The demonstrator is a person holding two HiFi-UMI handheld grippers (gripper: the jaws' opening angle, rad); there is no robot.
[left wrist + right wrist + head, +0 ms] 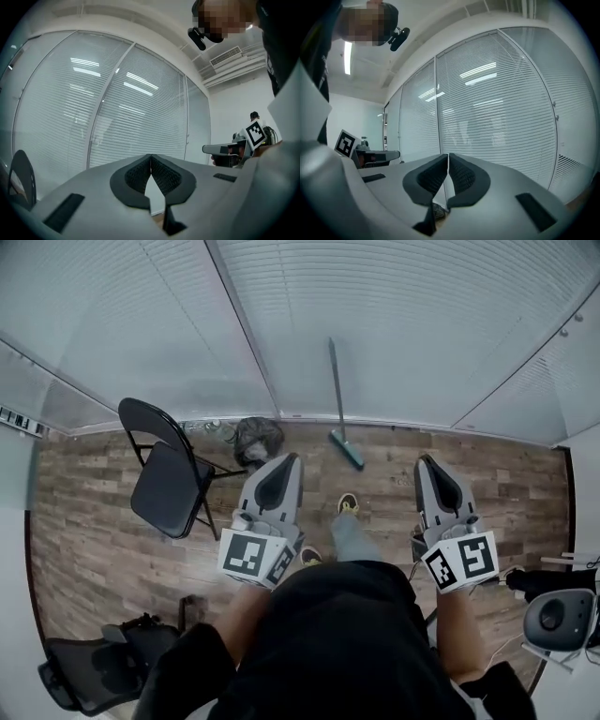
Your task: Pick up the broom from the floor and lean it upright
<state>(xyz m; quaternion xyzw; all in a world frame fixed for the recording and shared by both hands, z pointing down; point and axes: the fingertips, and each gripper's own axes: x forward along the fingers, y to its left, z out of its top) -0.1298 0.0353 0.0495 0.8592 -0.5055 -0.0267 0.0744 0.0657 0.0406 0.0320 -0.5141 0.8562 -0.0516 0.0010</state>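
Observation:
The broom (pixel 337 399) stands upright, its thin handle leaning on the window blinds and its teal head (pixel 347 449) on the wood floor at the wall's foot. Both grippers are held level in front of the person, well short of the broom and apart from it. My left gripper (pixel 292 457) is shut with nothing between its pads (pixel 140 172). My right gripper (pixel 424 460) is likewise shut and empty, its pads (pixel 459 176) pressed together. Each gripper view looks at the blinds; the broom does not show in either.
A black folding chair (pixel 169 479) stands at the left, with a dark bundle (pixel 258 439) beside it by the wall. An office chair (pixel 94 667) is at the lower left and a grey round device (pixel 558 615) at the lower right. The person's shoe (pixel 348 503) is between the grippers.

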